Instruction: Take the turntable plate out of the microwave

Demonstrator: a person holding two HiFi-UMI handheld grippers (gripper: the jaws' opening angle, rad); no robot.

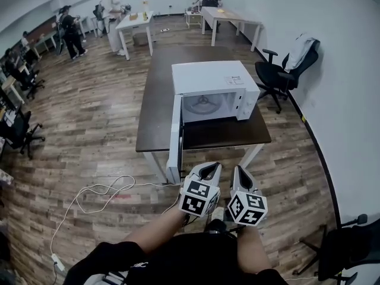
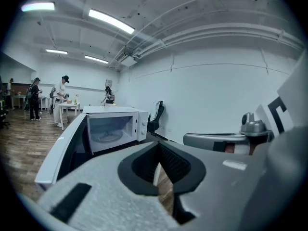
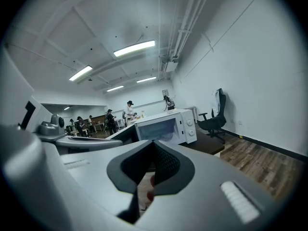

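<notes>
Left gripper (image 1: 209, 167): jaws together, tips meeting, nothing between them; only wood floor (image 1: 89, 129) shows through the hollow behind the tips. Right gripper (image 1: 240, 171): jaws likewise closed and empty. The two grippers are held side by side, close but apart, both pointing forward and slightly down.

Directly ahead of both sets of jaws is the near edge of a dark table (image 1: 159, 88) on white legs. It lies between the jaws and the microwave (image 1: 211, 76), which stands on the table's near right part, well apart from the grippers.

The microwave door (image 1: 176, 136) is swung fully open to the left of the cavity. It stands out past the table edge, edge-on toward the left jaws. The cavity mouth itself is unobstructed.

The turntable plate (image 1: 203, 104) lies flat on the cavity floor inside the microwave, untouched by either gripper.

Right of the jaws, beyond the table, a black office chair (image 1: 278, 76) stands against the white wall with a light garment (image 1: 301, 47) over its back. A second dark chair (image 1: 350, 248) sits low at the right.

Left of the jaws, a white cable (image 1: 101, 193) loops across the floor.

Far ahead, several persons stand at white tables (image 1: 133, 22).
</notes>
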